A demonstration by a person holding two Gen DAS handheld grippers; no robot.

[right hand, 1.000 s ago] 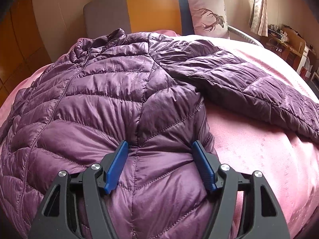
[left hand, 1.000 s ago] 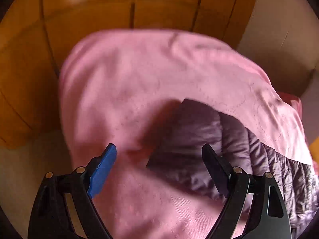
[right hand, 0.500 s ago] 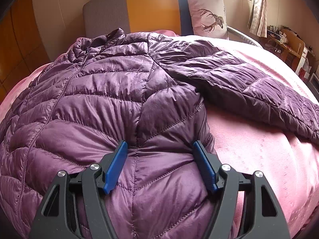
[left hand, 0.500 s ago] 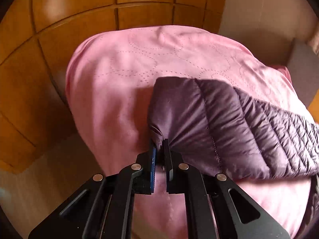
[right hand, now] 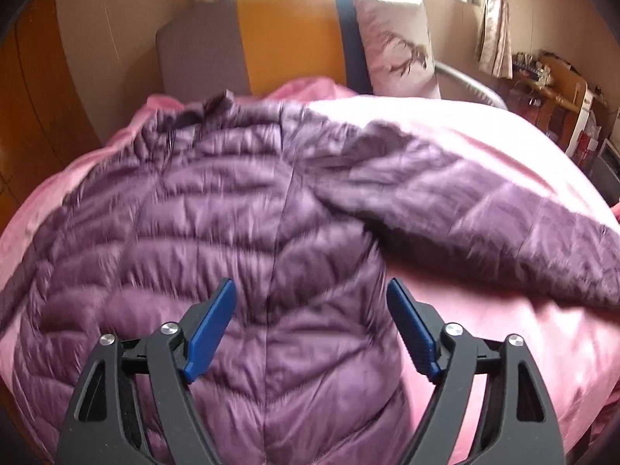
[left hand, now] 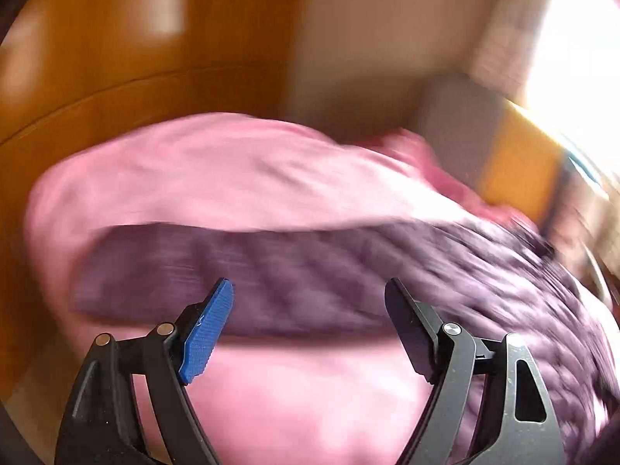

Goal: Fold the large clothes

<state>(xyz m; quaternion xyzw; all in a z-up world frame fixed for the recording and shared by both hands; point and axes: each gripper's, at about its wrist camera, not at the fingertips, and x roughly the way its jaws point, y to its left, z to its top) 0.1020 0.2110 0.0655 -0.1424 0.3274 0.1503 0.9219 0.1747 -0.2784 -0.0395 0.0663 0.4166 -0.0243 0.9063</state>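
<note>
A purple quilted puffer jacket (right hand: 217, 232) lies spread on the pink bed cover (right hand: 484, 333), collar toward the headboard. Its right sleeve (right hand: 484, 209) stretches out to the right. In the blurred left wrist view its left sleeve (left hand: 240, 271) lies flat across the pink cover (left hand: 232, 178). My left gripper (left hand: 310, 310) is open and empty just above that sleeve. My right gripper (right hand: 310, 310) is open and empty over the jacket's lower body.
A grey, orange and navy headboard (right hand: 286, 35) stands at the far end with a deer-print pillow (right hand: 395, 42). Wooden wardrobe panels (left hand: 97, 38) run along the left side of the bed. A cluttered desk (right hand: 550, 77) stands at the right under a curtained window.
My left gripper was shut on the sleeve cuff half a second ago; it has let go, opened and swung right. My right gripper has drawn back, still open.
</note>
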